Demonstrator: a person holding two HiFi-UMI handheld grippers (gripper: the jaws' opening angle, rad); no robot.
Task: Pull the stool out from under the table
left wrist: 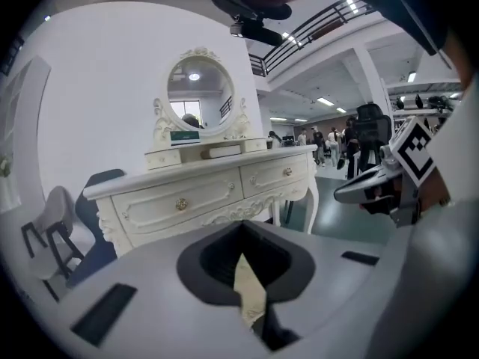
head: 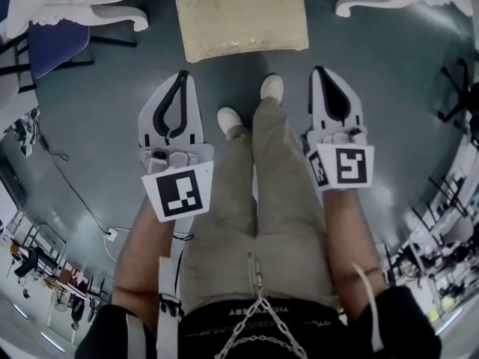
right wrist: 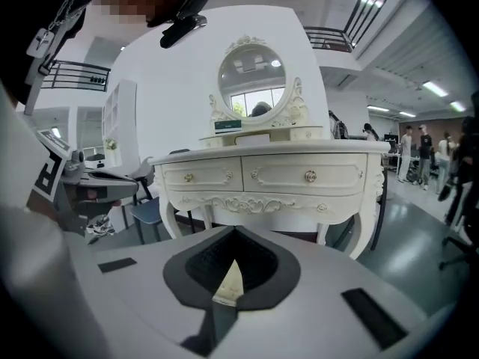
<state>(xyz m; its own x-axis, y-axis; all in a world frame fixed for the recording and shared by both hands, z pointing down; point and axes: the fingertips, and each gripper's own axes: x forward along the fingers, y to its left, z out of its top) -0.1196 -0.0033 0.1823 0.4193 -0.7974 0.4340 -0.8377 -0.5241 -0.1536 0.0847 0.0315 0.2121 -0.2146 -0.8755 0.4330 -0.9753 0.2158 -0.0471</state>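
The stool (head: 241, 17), with a cream padded seat, stands on the dark floor straight ahead of my feet, between the white curved legs of the dressing table (head: 112, 12). Both grippers hang short of it, touching nothing. My left gripper (head: 182, 75) is shut and empty, left of the person's legs. My right gripper (head: 318, 71) is shut and empty on the other side. In the left gripper view the white dressing table (left wrist: 217, 189) with its oval mirror rises ahead, and a sliver of the stool (left wrist: 248, 284) shows through the jaws. The right gripper view shows the same table (right wrist: 269, 174) and a stool sliver (right wrist: 229, 283).
A dark blue chair (head: 52, 43) stands left of the table. A cable (head: 71, 189) runs over the floor to a socket block at the left. Black chairs and desks crowd the right side (head: 458, 96). People stand far off in the hall (left wrist: 352, 144).
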